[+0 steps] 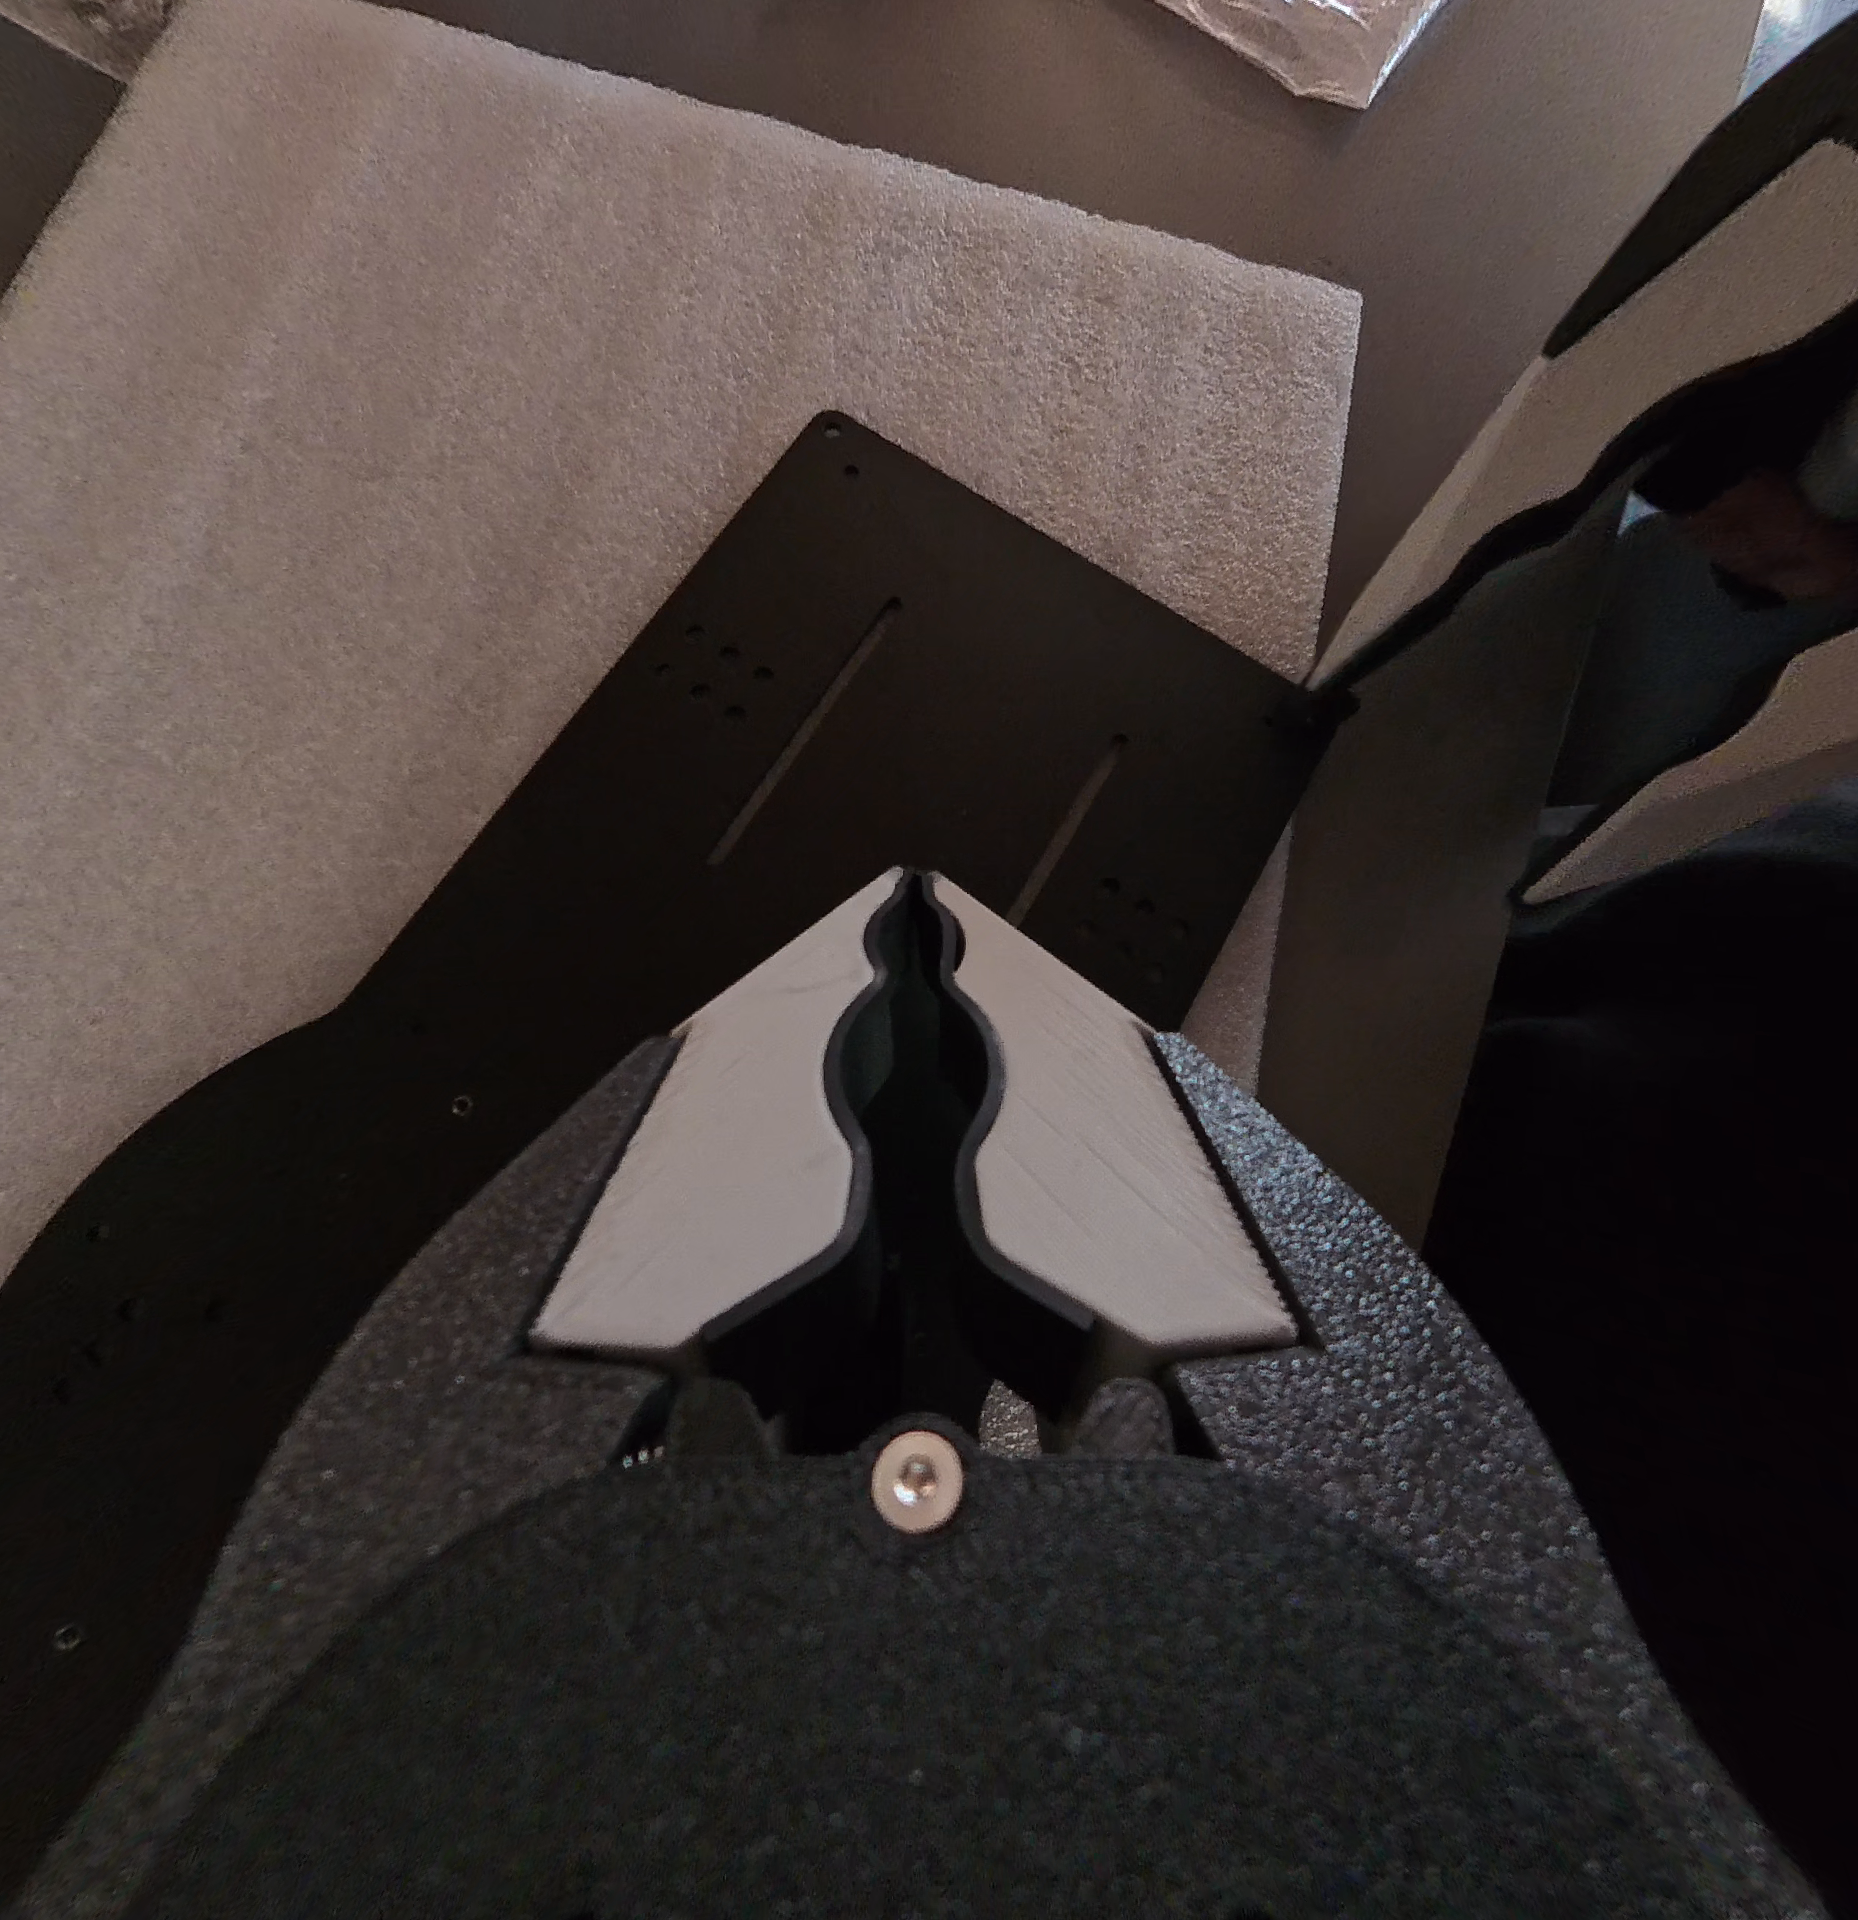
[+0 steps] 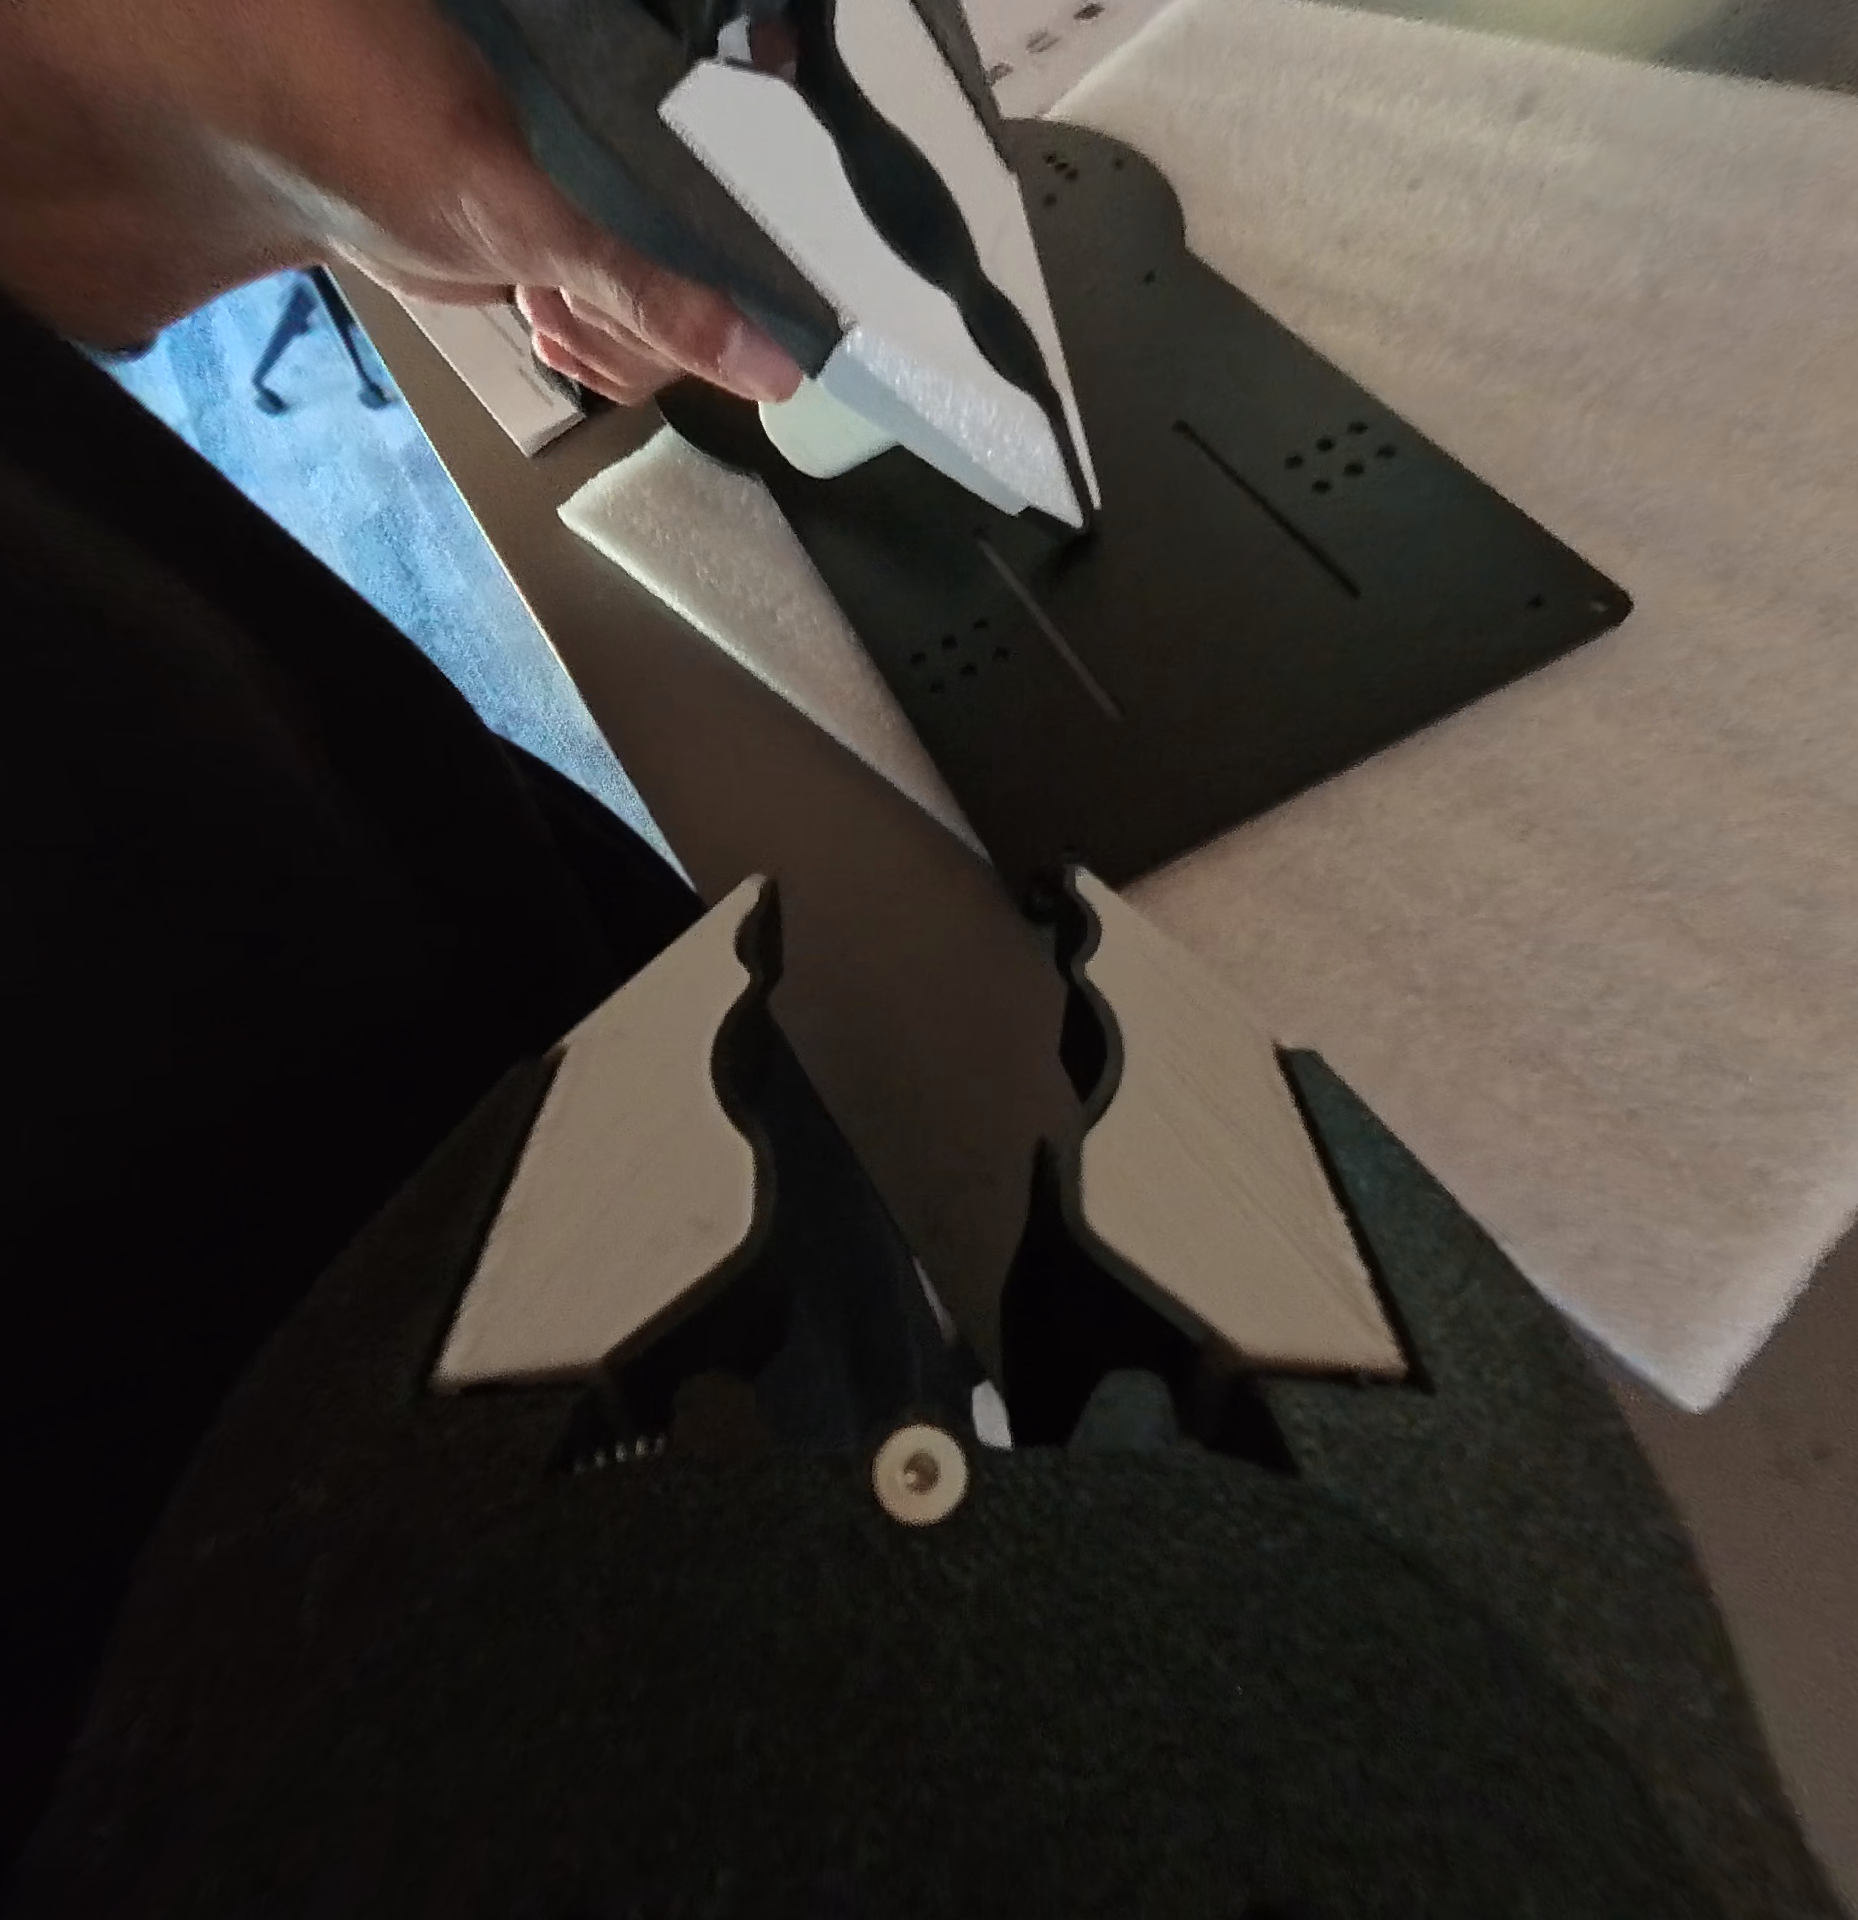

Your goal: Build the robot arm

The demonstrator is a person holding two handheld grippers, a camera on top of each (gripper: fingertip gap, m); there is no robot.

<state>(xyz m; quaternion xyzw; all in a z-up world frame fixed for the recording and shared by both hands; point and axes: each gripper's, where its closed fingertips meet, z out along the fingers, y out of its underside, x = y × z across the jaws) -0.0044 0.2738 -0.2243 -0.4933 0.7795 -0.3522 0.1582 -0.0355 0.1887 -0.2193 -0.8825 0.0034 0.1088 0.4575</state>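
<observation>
A flat black metal plate point(image 1: 904, 644) with two slots and groups of small holes lies on a white foam sheet point(image 1: 489, 416). My left gripper point(image 1: 920, 883) is shut, with its tips down on the plate beside one slot. In the right wrist view a hand point(image 2: 592, 312) holds this left gripper point(image 2: 1076, 514) against the plate point(image 2: 1268, 644). My right gripper point(image 2: 920, 894) is open and empty. Its right fingertip point(image 2: 1076, 894) is at the plate's near corner, where a small black part point(image 2: 1039, 904) sits. The right gripper also shows at the right of the left wrist view point(image 1: 1418, 790).
The foam sheet point(image 2: 1527, 935) lies on a brown table point(image 2: 852, 831), whose edge runs on the left above a blue-grey floor point(image 2: 333, 499). Crinkled clear plastic point(image 1: 1299, 42) lies at the far side. A white flat object point(image 2: 509, 384) lies near the hand. Dark clothing point(image 2: 177, 935) fills the left. The gap from one gripper's tips to the other's is roughly 10 cm. It is some 20 cm from my left tips to the white flat object point(image 2: 509, 384).
</observation>
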